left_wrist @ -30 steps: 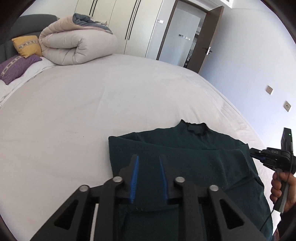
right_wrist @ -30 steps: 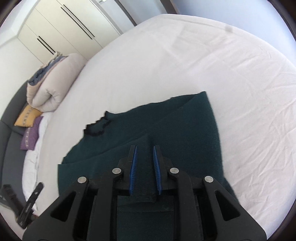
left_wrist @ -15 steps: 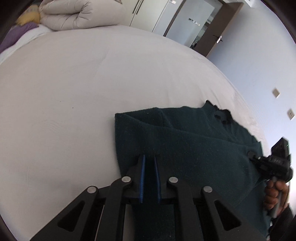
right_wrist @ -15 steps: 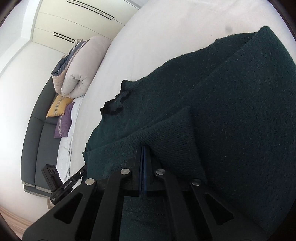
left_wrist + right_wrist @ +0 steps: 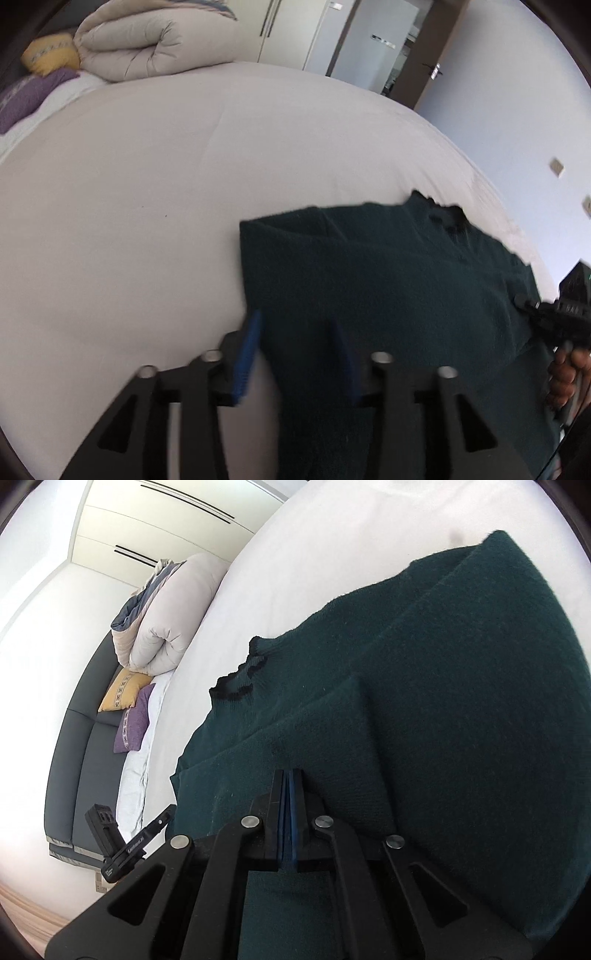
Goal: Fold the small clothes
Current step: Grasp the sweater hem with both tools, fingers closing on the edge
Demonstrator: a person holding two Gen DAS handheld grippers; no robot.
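Observation:
A dark green sweater [image 5: 388,280] lies on the white bed [image 5: 147,206], sleeves folded in, black-trimmed collar [image 5: 443,218] at the far end. My left gripper [image 5: 295,325] is open over the sweater's near left edge, with cloth between its blue pads. My right gripper [image 5: 289,775] is shut on the sweater's [image 5: 461,683] hem, a fold of cloth [image 5: 314,731] rising just ahead of it. The right gripper also shows in the left wrist view [image 5: 554,314], at the sweater's right side. The left gripper also shows in the right wrist view [image 5: 147,834].
A rolled beige duvet [image 5: 155,40] lies at the head of the bed, with a yellow pillow [image 5: 51,55] and a purple pillow [image 5: 29,96] beside it. White wardrobes and an open door [image 5: 380,40] stand beyond. A grey headboard [image 5: 74,738] runs along the bed.
My left gripper, nearly shut half a second ago, has opened wide at the sweater's left edge. My right gripper closed onto the hem and stays shut.

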